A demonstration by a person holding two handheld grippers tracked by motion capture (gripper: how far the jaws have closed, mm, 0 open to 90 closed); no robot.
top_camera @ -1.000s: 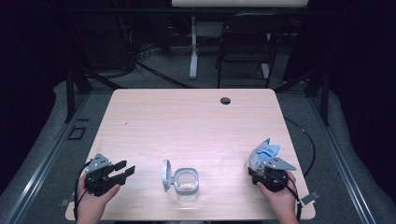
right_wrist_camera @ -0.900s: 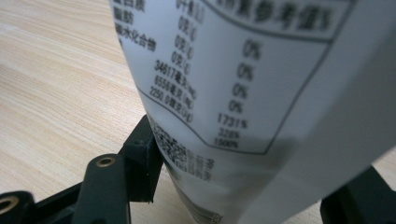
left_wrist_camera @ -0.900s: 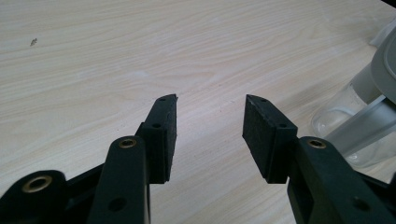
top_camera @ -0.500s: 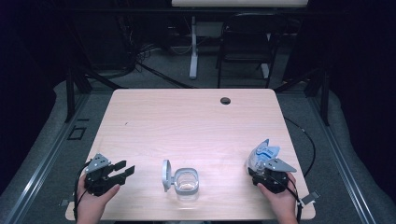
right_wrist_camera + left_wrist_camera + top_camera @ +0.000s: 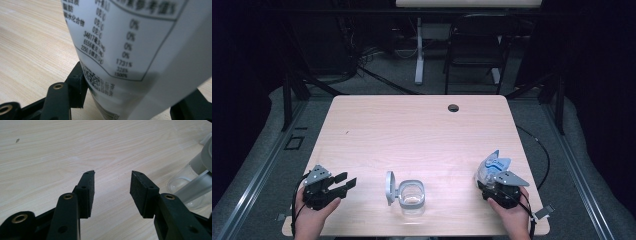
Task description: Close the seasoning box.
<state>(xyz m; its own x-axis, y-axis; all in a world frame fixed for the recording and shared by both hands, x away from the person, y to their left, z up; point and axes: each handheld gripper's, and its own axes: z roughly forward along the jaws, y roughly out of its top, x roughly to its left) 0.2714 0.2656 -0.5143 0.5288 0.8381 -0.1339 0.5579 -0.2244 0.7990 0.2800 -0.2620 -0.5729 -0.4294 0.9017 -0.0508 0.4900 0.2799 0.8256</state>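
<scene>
We are gripping the pouch (image 5: 493,166) in the right gripper (image 5: 492,176), well right of the open jar (image 5: 411,195); the left gripper (image 5: 346,183), jaws wide and empty, is sitting nearer.

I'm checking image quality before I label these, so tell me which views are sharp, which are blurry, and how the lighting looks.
High view: the table is evenly lit, the room behind it dark, detail soft. Left gripper view: the left gripper and wood grain are sharp, while the clear container at the edge is soft. Right gripper view: the white packet sits very close, its print blurred toward the top.
</scene>
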